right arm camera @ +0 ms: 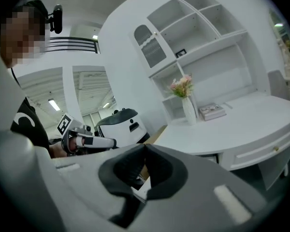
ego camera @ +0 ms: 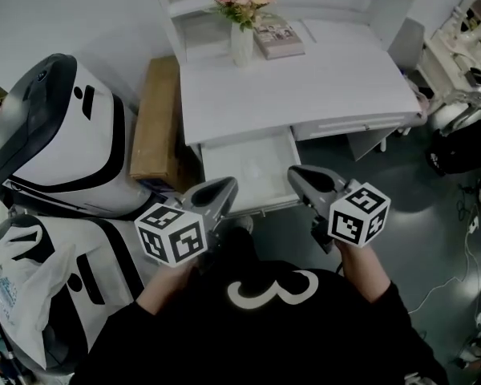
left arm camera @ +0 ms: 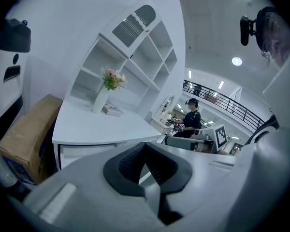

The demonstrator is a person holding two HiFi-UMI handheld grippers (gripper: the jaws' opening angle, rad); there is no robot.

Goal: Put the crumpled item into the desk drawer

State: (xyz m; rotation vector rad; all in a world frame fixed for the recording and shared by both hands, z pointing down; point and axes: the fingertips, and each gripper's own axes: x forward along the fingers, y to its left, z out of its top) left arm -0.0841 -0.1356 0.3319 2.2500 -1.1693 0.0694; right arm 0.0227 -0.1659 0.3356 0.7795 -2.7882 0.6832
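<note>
The white desk [ego camera: 321,79] has its left drawer [ego camera: 248,167] pulled open. A faint pale lump [ego camera: 253,169] lies on the drawer floor; I cannot tell what it is. My left gripper [ego camera: 228,185] hovers at the drawer's front left corner, its jaws shut with nothing between them, and in the left gripper view its tips [left arm camera: 145,145] meet. My right gripper [ego camera: 297,174] hangs by the drawer's front right corner, also shut and empty, tips together [right arm camera: 145,147] in the right gripper view. Neither gripper holds a crumpled item.
A vase of flowers [ego camera: 242,38] and a book [ego camera: 278,36] stand at the desk's back. A cardboard box [ego camera: 156,119] leans left of the desk beside a white-and-black machine [ego camera: 56,135]. A plastic bag [ego camera: 20,291] lies lower left. A person [left arm camera: 191,119] stands far off.
</note>
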